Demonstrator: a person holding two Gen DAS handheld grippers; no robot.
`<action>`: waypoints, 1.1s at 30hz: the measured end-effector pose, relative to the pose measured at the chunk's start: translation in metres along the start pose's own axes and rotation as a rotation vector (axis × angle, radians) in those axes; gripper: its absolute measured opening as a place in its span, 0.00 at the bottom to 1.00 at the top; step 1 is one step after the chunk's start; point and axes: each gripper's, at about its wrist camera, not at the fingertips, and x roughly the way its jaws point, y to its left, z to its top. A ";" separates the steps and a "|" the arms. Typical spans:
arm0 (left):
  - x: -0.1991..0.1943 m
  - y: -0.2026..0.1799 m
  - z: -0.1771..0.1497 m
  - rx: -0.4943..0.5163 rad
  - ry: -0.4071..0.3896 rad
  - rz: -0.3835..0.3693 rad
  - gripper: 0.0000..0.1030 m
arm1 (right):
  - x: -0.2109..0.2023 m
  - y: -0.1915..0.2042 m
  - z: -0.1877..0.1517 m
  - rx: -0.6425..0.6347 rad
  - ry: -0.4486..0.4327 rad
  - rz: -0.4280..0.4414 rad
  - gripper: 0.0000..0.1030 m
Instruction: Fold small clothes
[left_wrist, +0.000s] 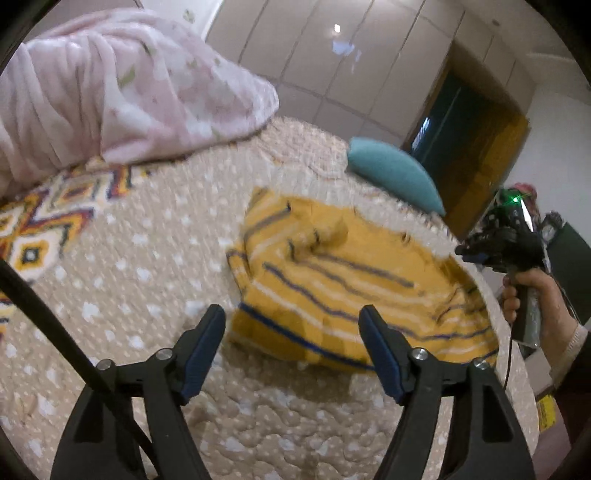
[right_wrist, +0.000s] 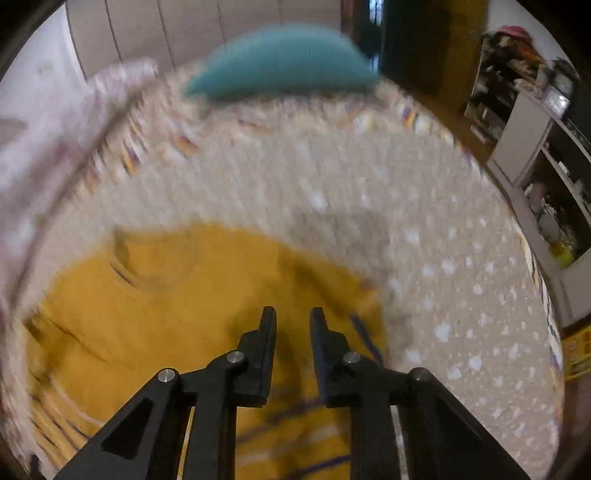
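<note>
Yellow striped garment lies crumpled on the beige quilted bedspread, roughly mid-bed, partly folded w/ blue and white stripes showing on top.

Left gripper: jaws spread wide, nothing between them. It hovers over the near edge of the garment; the right finger's tip sits over the yellow hem, the left finger's tip over bare quilt just beside the garment's corner. No contact visible.

Right gripper: jaws narrow, a small gap left between the 2 tips, no cloth pinched in that gap. In the right wrist view the garment fills the lower left and runs under the fingers; the tips appear above it, not on it, though the frame is too blurred to be sure. Bare bedspread lies to the right of the tips.

From the left wrist view the right gripper shows at the far right, held in a hand, off the garment's right end and apart from the cloth.

Behind the garment: a teal pillow near the far bed edge, well apart. A pink floral blanket heaped at the upper left, also well apart.
</note>
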 end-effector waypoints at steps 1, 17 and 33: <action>-0.005 0.002 0.001 -0.005 -0.026 0.013 0.78 | -0.010 0.016 -0.001 -0.018 -0.001 0.068 0.23; -0.026 0.093 0.014 -0.267 -0.038 0.056 0.78 | 0.062 0.206 -0.050 -0.069 0.256 0.285 0.41; -0.027 0.107 0.013 -0.292 -0.024 0.062 0.78 | 0.057 0.311 -0.055 -0.317 0.185 0.223 0.05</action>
